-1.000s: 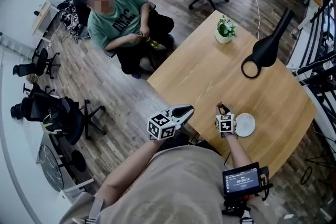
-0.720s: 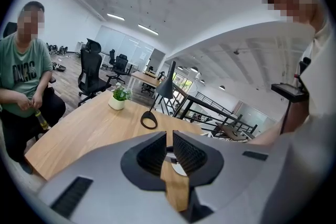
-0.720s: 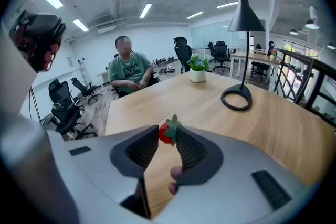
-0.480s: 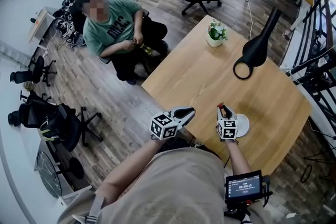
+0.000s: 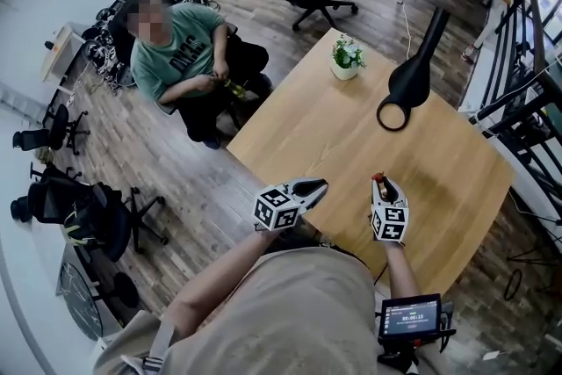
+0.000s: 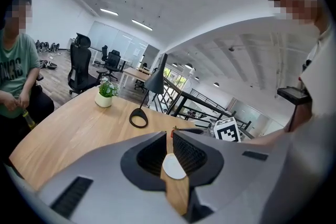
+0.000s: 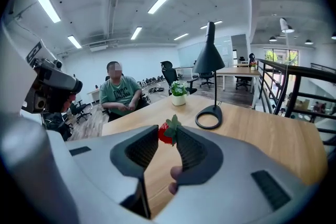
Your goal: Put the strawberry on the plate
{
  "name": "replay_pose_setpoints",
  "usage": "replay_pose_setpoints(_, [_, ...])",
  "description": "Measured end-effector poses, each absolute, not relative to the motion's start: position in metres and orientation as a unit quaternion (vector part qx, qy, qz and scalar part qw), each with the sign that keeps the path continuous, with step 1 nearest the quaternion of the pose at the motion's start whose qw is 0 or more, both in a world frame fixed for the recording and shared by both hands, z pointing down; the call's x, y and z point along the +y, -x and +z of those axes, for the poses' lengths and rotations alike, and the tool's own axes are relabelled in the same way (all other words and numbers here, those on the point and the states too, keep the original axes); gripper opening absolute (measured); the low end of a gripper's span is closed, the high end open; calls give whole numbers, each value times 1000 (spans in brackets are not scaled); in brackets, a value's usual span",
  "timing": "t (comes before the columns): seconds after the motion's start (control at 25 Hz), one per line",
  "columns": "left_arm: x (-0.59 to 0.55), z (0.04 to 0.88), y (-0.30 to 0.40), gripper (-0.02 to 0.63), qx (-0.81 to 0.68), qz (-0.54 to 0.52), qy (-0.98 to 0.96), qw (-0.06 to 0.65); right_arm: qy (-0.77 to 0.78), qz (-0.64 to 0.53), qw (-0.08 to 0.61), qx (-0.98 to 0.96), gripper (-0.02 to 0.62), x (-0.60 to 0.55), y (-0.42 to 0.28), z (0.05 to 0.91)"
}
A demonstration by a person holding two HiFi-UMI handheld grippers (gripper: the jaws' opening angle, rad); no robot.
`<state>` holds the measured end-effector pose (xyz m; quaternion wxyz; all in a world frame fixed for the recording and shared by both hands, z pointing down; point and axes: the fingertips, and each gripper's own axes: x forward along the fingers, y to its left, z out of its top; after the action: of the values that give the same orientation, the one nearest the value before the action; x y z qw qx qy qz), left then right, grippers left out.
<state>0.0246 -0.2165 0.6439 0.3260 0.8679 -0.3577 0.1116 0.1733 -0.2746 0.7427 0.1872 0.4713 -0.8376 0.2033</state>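
Right tool point(image 5: 381, 185): jaws clamped on strawberry point(image 7: 166, 132) at tips; fruit held clear above counter point(image 5: 351, 127). Left tool point(image 5: 318, 185): jaws narrowly apart, nothing between; plate point(image 6: 174, 166) seen through gap, lying on counter. Step judged: transport, placement not yet done. Next move calls for centring fruit over plate, lowering, then parting jaws gently.

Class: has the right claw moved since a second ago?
Yes: the right claw, gripping the small red strawberry, has shifted rightward, closer to the black desk lamp's round base.
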Motion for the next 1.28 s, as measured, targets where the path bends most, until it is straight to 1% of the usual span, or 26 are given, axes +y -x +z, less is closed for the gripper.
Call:
replay_pose_setpoints(0.24, [-220,643,-43,20,-343,120,-874,322,-500,206,186,-820,112,-273,-211,747])
replay_pose_setpoints(0.48, [-225,645,-61,20,-328,127,-879,320,-525,214,206,-798,112,-266,-250,768])
replay_pose_setpoints(0.92, [-230,649,-80,20,-315,136,-883,320,-530,240,274,-766,112,-240,-296,837])
replay_pose_setpoints(1.28, [-232,654,-82,20,-314,142,-879,328,-489,269,348,-753,114,-218,-298,898])
